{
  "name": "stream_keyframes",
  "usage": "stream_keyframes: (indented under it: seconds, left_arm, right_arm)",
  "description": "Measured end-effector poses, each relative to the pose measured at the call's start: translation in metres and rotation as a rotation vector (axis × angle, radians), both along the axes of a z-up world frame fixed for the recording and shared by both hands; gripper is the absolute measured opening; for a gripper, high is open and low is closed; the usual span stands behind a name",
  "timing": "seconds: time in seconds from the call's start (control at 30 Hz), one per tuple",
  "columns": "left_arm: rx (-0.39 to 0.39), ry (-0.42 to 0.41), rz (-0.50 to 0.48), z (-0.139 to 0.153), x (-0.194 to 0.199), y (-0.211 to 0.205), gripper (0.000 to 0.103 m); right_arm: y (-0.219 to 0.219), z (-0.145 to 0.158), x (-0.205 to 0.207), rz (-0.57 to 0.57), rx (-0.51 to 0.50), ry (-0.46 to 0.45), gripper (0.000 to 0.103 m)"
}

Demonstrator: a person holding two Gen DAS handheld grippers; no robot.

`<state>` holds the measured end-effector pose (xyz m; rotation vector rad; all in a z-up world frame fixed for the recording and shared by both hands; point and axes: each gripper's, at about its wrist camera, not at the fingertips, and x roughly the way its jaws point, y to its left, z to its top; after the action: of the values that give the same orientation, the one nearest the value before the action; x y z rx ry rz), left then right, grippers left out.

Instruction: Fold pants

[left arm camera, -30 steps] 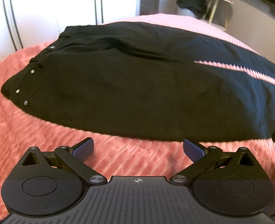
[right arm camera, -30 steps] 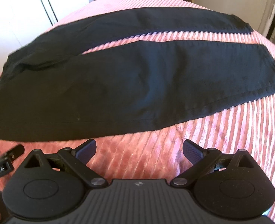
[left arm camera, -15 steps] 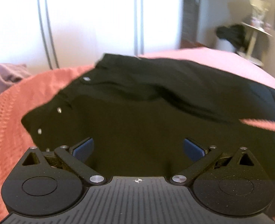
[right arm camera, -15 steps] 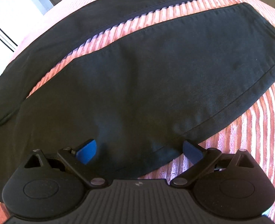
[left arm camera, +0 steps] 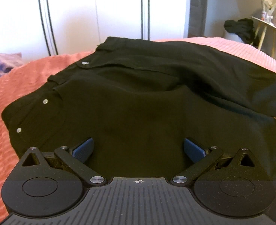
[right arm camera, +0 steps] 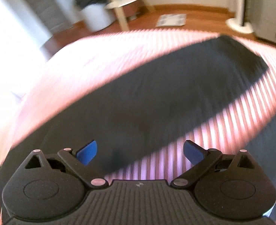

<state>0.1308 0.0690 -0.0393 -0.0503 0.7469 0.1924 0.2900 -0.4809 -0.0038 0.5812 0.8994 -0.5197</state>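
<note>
Pink ribbed bed (left arm camera: 231,46) carries black pants (left arm camera: 138,103) laid flat, legs apart. Left claw (left arm camera: 138,148) wide, over the waist end; right claw (right arm camera: 139,151) wide but closing, empty, over a leg. Step: reaching to grip; next, pinch fabric edges. No readable writing.

- One pair of black pants (left arm camera: 138,103) with two legs
- Three silver studs (left arm camera: 85,63) showing
- One pink bedspread (left arm camera: 25,75)
- Two grippers (left arm camera: 138,148), one per view (right arm camera: 139,151)
- One side table (left arm camera: 265,26)
</note>
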Motion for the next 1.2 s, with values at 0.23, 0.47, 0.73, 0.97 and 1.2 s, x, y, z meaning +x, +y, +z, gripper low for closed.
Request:
stream_keyframes:
  seconds: [0.23, 0.47, 0.73, 0.97, 1.2]
  left_arm:
    - [-0.114, -0.055, 0.069, -0.014, -0.001, 0.011, 0.103]
    - [-0.091, -0.082, 0.072, -0.016, 0.001, 0.009, 0.103]
    - [-0.128, -0.088, 0.068, -0.014, -0.001, 0.016, 0.103]
    - [-0.139, -0.09, 0.055, -0.001, -0.004, 0.016, 0.103]
    - [-0.34, -0.246, -0.092, 0.055, 0.019, 0.009, 0.103]
  right_arm:
    - [-0.034, -0.027, 0.08, -0.279, 0.059, -0.007, 0.094]
    - [-0.035, -0.034, 0.105, -0.279, -0.076, 0.105, 0.085]
    - [-0.008, -0.006, 0.035, -0.094, -0.134, -0.124, 0.008]
    - [0.034, -0.01, -0.154, -0.034, -0.015, -0.408, 0.008]
    - [0.037, -0.069, -0.218, -0.048, 0.133, -0.386, 0.012]
